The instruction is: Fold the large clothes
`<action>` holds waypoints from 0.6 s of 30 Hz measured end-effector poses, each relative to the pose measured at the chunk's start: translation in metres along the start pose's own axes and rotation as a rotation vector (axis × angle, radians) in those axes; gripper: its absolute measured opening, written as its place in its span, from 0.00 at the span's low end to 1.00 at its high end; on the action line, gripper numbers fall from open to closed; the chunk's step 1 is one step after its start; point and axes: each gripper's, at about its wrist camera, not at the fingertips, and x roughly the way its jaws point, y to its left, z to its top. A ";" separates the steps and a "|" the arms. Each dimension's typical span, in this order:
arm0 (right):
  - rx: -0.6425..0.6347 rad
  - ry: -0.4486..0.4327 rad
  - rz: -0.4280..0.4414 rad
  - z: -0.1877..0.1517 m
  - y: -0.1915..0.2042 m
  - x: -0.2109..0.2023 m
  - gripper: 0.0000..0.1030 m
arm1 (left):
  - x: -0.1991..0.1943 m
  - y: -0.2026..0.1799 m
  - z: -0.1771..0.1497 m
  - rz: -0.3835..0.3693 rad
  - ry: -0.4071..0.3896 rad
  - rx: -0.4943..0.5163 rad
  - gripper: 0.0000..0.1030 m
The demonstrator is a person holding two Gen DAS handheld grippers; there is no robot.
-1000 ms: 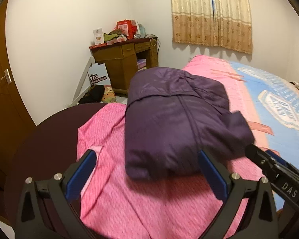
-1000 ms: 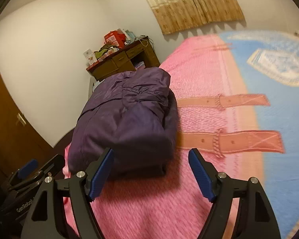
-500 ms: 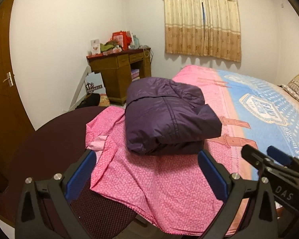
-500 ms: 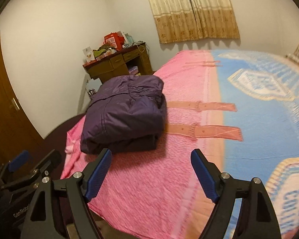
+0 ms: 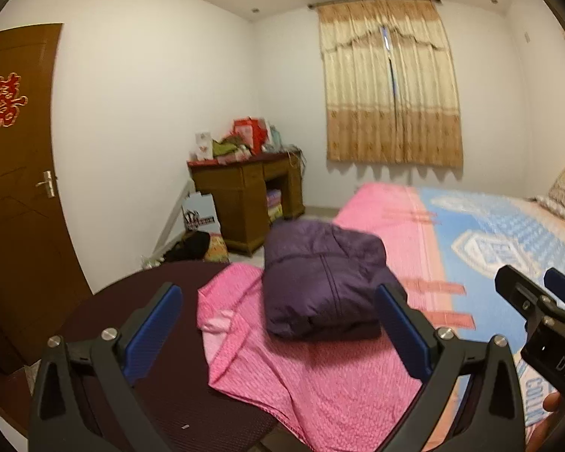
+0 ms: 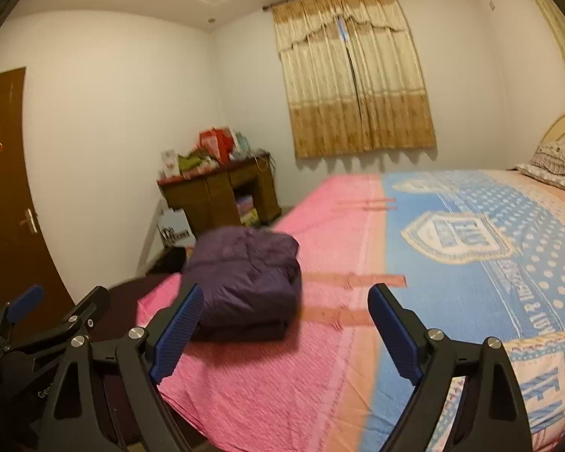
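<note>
Both grippers, left gripper [image 5: 278, 333] and right gripper [image 6: 286, 333], gape wide, holding nothing. I've left the purple jacket [image 5: 322, 282] folded compact on the bed [image 6: 358, 226], so it looks done.

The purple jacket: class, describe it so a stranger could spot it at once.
Find the bed with its pink-and-blue cover. On the pink end nearest the wooden desk lies the purple jacket, folded into a puffy bundle. It is the only dark thing on the bed.

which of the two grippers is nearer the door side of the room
The left gripper: seen from the right wrist, it sits toward the brown door, while the right gripper is over the bed.
</note>
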 end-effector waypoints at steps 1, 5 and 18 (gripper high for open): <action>-0.005 -0.016 0.015 0.005 0.003 -0.004 0.87 | -0.004 0.004 0.003 0.002 -0.015 -0.008 1.00; -0.018 -0.066 0.056 0.017 0.015 -0.016 0.89 | -0.008 0.014 0.009 0.015 -0.031 -0.038 1.00; 0.008 -0.083 0.060 0.013 0.017 -0.016 0.91 | -0.012 0.014 0.010 0.031 -0.060 -0.030 1.00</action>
